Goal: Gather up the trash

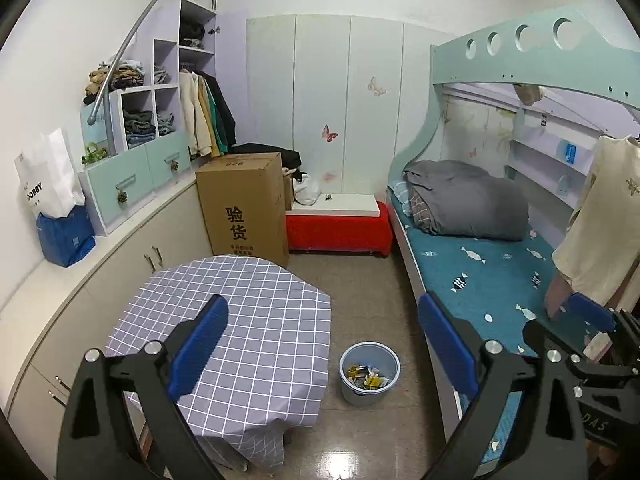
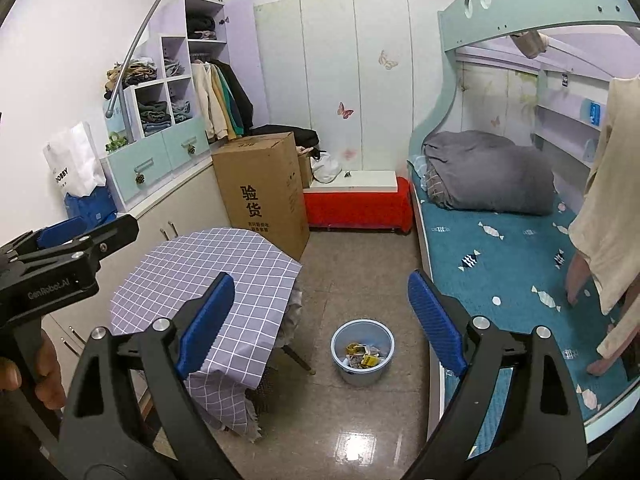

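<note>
Both grippers held high and empty above a bin that already holds the trash

The left gripper (image 1: 322,346) and right gripper (image 2: 320,326) stand spread wide, nothing between the blue pads; crumpled yellow-and-white wrappers (image 2: 362,358) lie inside the round pale-blue plastic bin (image 1: 347,388) on the floor, between the grey checked tablecloth table (image 1: 256,320) and the teal bunk bed (image 2: 500,256). Collecting looks finished; next calls for scanning floor and tabletop for leftovers
</note>
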`<state>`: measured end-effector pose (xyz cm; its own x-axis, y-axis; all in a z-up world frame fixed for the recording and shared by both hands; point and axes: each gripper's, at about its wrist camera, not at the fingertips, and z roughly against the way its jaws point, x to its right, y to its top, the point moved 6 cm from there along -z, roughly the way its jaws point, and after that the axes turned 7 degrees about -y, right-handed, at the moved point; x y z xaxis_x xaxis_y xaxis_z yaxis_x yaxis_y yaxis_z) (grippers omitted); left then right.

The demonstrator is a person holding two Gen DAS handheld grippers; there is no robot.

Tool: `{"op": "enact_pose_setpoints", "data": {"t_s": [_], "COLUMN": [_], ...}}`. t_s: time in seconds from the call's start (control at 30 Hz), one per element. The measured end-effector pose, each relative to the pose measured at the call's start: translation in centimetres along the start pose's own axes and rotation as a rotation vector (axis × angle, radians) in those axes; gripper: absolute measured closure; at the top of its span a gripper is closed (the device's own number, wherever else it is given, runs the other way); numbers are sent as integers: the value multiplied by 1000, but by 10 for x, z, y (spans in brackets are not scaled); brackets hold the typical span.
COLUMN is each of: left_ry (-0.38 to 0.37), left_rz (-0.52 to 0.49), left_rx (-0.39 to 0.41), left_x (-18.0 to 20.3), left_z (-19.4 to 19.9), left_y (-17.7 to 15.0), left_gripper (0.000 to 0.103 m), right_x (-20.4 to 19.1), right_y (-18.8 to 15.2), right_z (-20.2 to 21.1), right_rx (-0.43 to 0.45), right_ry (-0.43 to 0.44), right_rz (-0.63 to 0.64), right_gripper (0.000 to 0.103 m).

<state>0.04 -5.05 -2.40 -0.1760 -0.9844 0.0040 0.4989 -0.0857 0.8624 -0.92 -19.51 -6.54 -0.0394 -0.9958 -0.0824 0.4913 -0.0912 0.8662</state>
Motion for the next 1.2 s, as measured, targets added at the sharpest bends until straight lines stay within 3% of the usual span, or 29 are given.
{"op": "enact_pose_setpoints", "data": {"t_s": [1.2], "left_ry": [-22], "left_rz": [-20], "left_rx": [9], "left_x": [24], "left_z": [19], "left_y": [-11], "left_gripper": [9], "right_x": [-1], "right_y": [-13], "right_z": [15], "right_rx": [-16], "right_ry": [16], "right_rz": [-21], "right_gripper": [16]}}
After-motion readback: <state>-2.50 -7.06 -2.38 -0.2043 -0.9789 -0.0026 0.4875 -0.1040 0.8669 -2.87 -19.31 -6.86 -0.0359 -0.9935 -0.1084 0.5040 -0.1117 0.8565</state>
